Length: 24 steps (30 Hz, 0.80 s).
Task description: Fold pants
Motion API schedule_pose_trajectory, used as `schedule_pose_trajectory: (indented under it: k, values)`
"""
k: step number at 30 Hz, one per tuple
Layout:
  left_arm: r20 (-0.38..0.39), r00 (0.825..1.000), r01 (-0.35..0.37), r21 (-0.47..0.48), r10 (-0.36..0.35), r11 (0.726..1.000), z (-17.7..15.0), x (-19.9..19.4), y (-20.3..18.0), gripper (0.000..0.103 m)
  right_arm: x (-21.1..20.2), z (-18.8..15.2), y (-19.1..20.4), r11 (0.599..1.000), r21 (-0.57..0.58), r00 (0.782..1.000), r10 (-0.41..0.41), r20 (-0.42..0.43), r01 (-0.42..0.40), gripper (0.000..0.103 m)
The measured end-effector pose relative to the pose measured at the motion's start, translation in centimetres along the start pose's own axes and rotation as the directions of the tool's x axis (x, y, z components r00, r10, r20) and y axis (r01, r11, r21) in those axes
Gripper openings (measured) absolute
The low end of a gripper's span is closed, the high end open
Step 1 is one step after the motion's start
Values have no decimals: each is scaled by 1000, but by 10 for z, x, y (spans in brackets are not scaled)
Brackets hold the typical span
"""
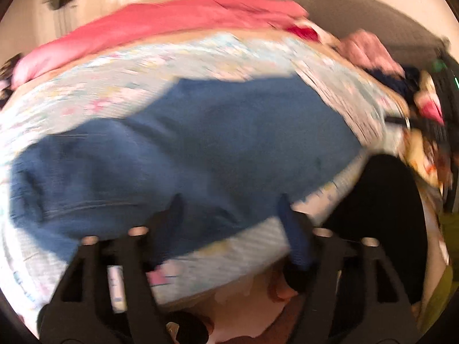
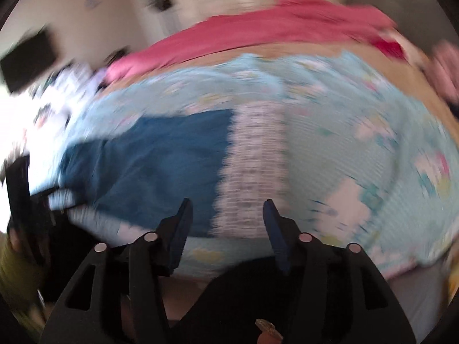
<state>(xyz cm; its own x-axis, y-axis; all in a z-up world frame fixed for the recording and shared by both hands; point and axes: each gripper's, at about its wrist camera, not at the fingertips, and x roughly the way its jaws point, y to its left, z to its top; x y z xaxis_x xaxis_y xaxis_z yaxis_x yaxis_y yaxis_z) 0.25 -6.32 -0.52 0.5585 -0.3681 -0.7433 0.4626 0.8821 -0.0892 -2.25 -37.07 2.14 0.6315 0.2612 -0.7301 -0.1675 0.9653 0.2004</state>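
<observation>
Blue pants (image 1: 186, 149) lie flat on a light blue patterned bedspread (image 1: 114, 86). Both views are blurred by motion. My left gripper (image 1: 229, 203) is open and empty, hovering just above the near edge of the pants. In the right wrist view the pants (image 2: 160, 154) lie to the left. My right gripper (image 2: 226, 209) is open and empty, over the bedspread (image 2: 344, 143) just right of the pants' edge.
A pink blanket (image 1: 172, 20) lies across the far side of the bed, also in the right wrist view (image 2: 258, 31). Piled clothes and clutter (image 1: 416, 100) sit at the right. A dark shape (image 1: 378, 200) stands close at the right. A grey headboard (image 1: 358, 8) rises behind.
</observation>
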Motion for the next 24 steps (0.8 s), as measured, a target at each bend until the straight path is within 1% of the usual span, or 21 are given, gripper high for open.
schedule_pose_trajectory:
  k: [1, 2, 3, 4, 5, 6, 7, 9, 10, 12, 14, 16, 17, 18, 19, 21, 23, 24]
  values:
    - [26, 999, -32, -38, 33, 999, 2, -10, 13, 70, 7, 0, 16, 998, -63, 999, 28, -16, -29, 50]
    - [40, 997, -60, -70, 63, 996, 3, -17, 24, 76, 12, 0, 26, 994, -95, 999, 43, -28, -45, 50]
    - [49, 993, -105, -121, 112, 987, 4, -26, 40, 79, 19, 1, 36, 990, -126, 997, 59, -42, -64, 50]
    - [47, 989, -131, -154, 139, 979, 4, -30, 51, 86, 25, 2, 44, 985, -152, 996, 71, -54, -78, 50]
    - [39, 983, -166, -225, 179, 960, 2, -36, 71, 87, 33, 3, 52, 981, -175, 994, 77, -71, -88, 50]
    - [33, 980, -178, -281, 195, 943, 0, -40, 87, 88, 38, 4, 58, 978, -188, 993, 77, -84, -92, 50]
    - [28, 978, -185, -331, 206, 925, -2, -42, 100, 91, 44, 5, 62, 976, -198, 992, 77, -95, -95, 50]
    - [14, 975, -195, -421, 221, 886, -8, -45, 124, 93, 55, 10, 66, 973, -210, 991, 68, -117, -91, 50]
    - [-3, 974, -202, -475, 228, 856, -12, -44, 140, 93, 57, 11, 68, 973, -214, 990, 62, -123, -88, 50]
    - [-25, 972, -211, -536, 235, 817, -15, -39, 159, 93, 62, 13, 66, 974, -209, 989, 62, -134, -89, 50]
    - [-44, 973, -209, -574, 225, 792, -17, -31, 171, 93, 65, 14, 64, 975, -201, 988, 61, -144, -90, 51]
    - [-69, 977, -202, -608, 203, 768, -17, -17, 181, 93, 71, 13, 61, 979, -190, 986, 48, -157, -78, 54]
    - [-68, 978, -195, -621, 195, 759, -18, -13, 184, 89, 73, 11, 56, 981, -180, 984, 44, -170, -75, 54]
    - [-56, 980, -186, -621, 193, 761, -17, -11, 185, 55, 76, 8, 54, 982, -172, 982, 38, -183, -71, 55]
    - [-67, 975, -207, -606, 210, 768, -15, -10, 185, 42, 79, 6, 50, 985, -165, 979, 24, -203, -58, 55]
    - [-55, 975, -207, -593, 217, 778, -13, -13, 186, 41, 82, 2, 45, 987, -153, 975, 20, -222, -55, 55]
    - [-55, 964, -242, -582, 259, 777, -12, -18, 190, 41, 82, -1, 43, 988, -142, 974, 33, -222, -66, 55]
    - [-55, 959, -258, -575, 278, 776, -14, -20, 191, 44, 81, -2, 42, 988, -140, 974, 36, -223, -68, 55]
